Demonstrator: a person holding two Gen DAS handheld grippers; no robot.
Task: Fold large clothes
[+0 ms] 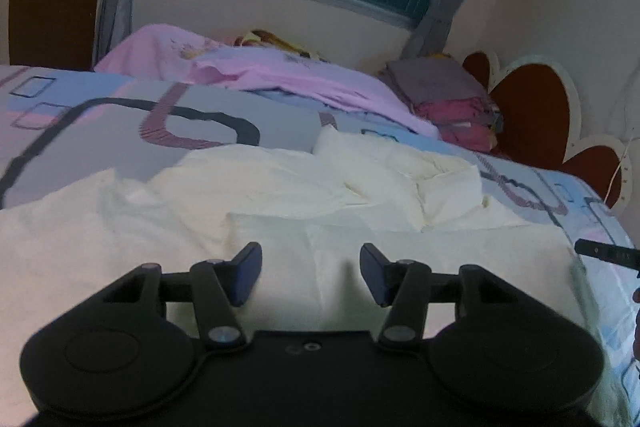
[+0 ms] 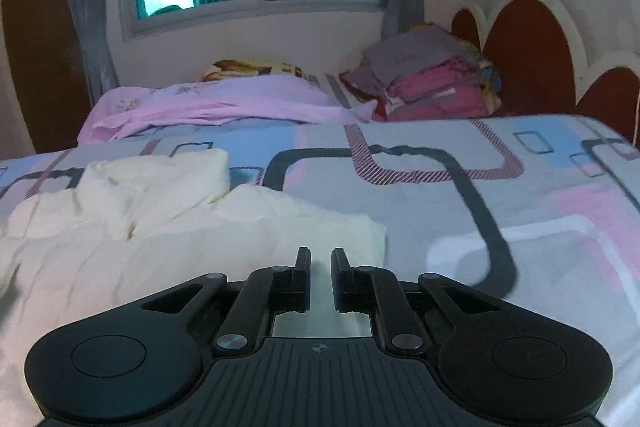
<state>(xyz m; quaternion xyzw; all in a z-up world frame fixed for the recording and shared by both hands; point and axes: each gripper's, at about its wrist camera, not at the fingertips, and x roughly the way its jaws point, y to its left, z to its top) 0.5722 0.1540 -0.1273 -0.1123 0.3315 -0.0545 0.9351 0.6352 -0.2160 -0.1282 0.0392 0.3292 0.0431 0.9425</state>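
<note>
Both grippers hover over the cream garment (image 1: 280, 187): left (image 1: 311, 273) jaws wide, right (image 2: 320, 277) jaws narrow, empty.

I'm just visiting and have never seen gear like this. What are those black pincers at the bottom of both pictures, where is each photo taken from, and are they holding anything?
No robot here: a person carries a two-finger gripper in each hand, each with a camera looking forward along its fingers. One picture is from the left gripper, the other from the right gripper. Both look across a bed with a patterned bedsheet. On it lies a cream garment, rumpled. Farther back are a pink cloth and a stack of folded clothes. The left jaws stand open above the garment, holding nothing. The right jaws are nearly closed, with a slim gap, and nothing is visibly pinched.
</note>
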